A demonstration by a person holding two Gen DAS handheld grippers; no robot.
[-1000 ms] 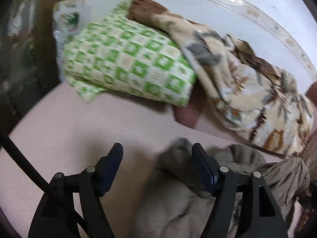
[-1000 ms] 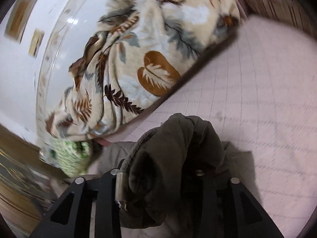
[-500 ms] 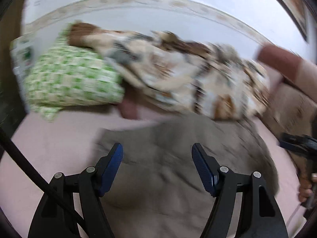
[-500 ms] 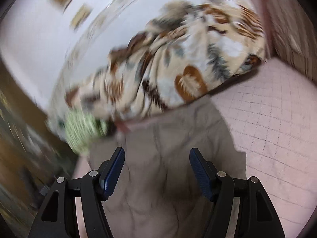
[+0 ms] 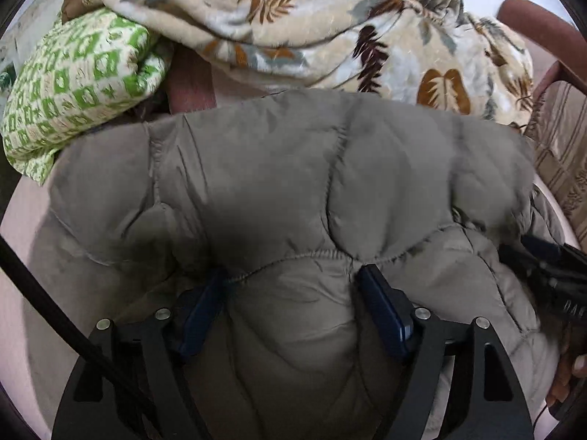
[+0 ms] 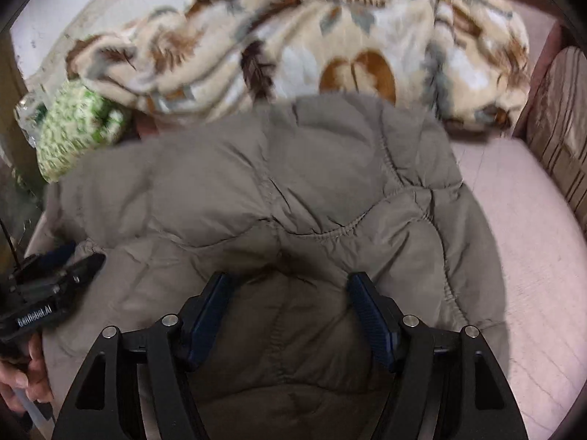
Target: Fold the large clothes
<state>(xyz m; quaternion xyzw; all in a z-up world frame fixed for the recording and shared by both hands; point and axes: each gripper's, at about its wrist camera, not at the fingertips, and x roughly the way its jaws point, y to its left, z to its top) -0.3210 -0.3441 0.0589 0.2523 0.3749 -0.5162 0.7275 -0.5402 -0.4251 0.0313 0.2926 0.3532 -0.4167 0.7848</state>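
Observation:
A puffy grey-brown quilted jacket [image 5: 293, 168] lies spread out on the pink bed sheet [image 6: 513, 227]; it also fills the right wrist view [image 6: 256, 183]. My left gripper [image 5: 293, 293] points down into the jacket's near part. Its jaws are opening, with a bulge of jacket between them and no grip on it. My right gripper [image 6: 290, 300] stands open over the jacket's near edge, fabric below and between its fingers, not pinched. Each gripper shows at the edge of the other's view: the right gripper [image 5: 550, 267] and the left gripper [image 6: 47, 275], held by a hand [image 6: 29, 366].
Behind the jacket, a bunched beige blanket with a leaf print [image 5: 330, 18] lies against the white wall. A green-and-white checked quilt [image 5: 80, 77] sits at the back left. A striped cushion [image 6: 561, 121] borders the bed on the right. Bare pink sheet shows right of the jacket.
The right gripper let go of the bunched jacket and opened. The jacket went from a heap to lying spread flat. Both grippers swung over it and sank onto its near part.

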